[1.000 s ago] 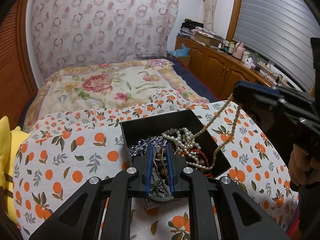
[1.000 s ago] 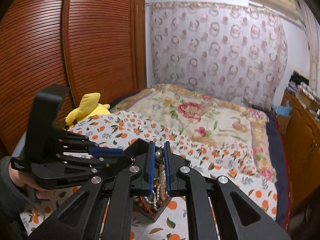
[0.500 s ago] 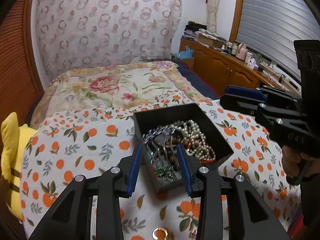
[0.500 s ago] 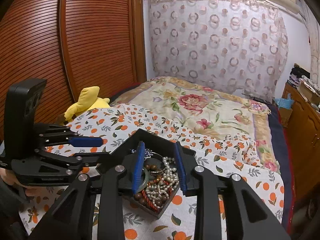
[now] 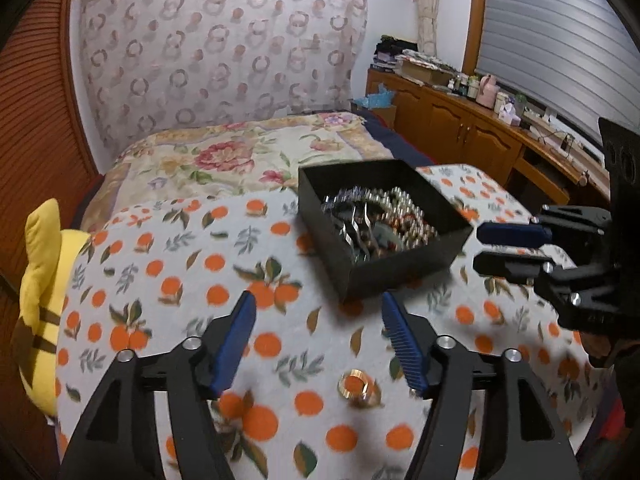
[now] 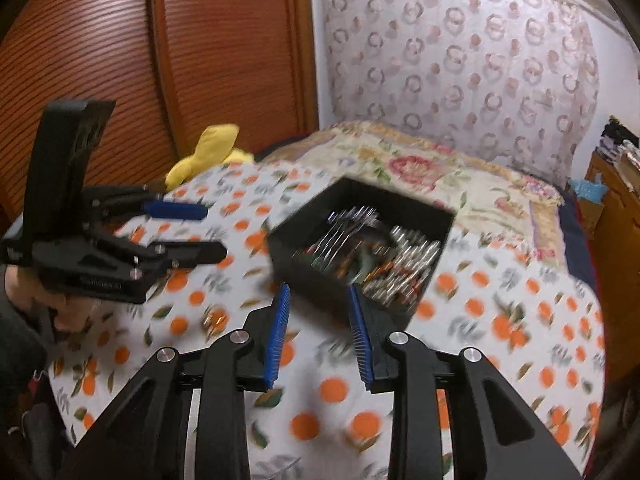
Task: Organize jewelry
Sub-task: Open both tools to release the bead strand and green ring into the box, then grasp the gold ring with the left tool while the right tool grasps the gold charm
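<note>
A black open box (image 5: 404, 268) sits on the orange-print cloth and holds a pile of jewelry (image 5: 384, 220): pearls, silver pieces, dark beads. It also shows in the right wrist view (image 6: 312, 268), blurred. A gold ring (image 5: 353, 385) lies on the cloth near me, between the left fingers. My left gripper (image 5: 318, 314) is open and empty, short of the box. My right gripper (image 6: 320, 304) is open and empty, at the box's near corner. It also shows in the left wrist view (image 5: 500, 246), right of the box.
The orange-print cloth (image 5: 160, 280) covers a table at the foot of a floral bed (image 5: 208, 160). A yellow plush toy (image 5: 36, 280) lies at the left edge. Wooden cabinets (image 5: 460, 132) stand to the right, a slatted wardrobe (image 6: 120, 60) to the left.
Both grippers have let go of the jewelry, opened wide and pulled back from the box. The necklaces now lie in the box. The gold ring has come into view on the cloth.
</note>
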Motion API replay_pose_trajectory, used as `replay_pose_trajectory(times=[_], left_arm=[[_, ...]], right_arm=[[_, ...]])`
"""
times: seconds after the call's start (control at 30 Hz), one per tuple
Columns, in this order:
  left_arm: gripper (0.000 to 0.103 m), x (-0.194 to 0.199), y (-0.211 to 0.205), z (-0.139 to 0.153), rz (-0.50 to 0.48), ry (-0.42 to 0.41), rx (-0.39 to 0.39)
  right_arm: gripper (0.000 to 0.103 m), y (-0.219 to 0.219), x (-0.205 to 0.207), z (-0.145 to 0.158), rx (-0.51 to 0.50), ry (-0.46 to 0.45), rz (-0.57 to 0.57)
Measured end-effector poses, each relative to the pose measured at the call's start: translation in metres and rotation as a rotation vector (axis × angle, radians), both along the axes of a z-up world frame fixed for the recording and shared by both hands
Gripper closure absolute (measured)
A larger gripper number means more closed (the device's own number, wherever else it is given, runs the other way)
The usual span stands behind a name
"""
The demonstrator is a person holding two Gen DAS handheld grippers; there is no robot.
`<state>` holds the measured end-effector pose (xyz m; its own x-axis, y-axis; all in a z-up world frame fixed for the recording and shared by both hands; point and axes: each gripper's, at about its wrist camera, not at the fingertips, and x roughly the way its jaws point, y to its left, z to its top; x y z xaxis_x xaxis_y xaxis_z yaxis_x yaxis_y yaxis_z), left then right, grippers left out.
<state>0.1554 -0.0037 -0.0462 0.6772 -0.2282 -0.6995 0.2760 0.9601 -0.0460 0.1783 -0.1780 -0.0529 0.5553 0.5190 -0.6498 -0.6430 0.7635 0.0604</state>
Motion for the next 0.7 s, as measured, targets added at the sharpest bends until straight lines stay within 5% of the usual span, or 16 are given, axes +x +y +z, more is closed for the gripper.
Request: replay_pose_trajectory(times=[0.27,0.7], left_arm=[[0.021,-0.019,0.015,-0.023,0.032,0.049,0.009],[0.012,-0.030,0.028,-0.052,0.053,0.130,0.045]], right_arm=[[0.070,0.022,-0.022,-0.026,-0.029,0.067,0.057],[0.070,0.052,-0.032,-0.049,-0.109,0.119,0.143]])
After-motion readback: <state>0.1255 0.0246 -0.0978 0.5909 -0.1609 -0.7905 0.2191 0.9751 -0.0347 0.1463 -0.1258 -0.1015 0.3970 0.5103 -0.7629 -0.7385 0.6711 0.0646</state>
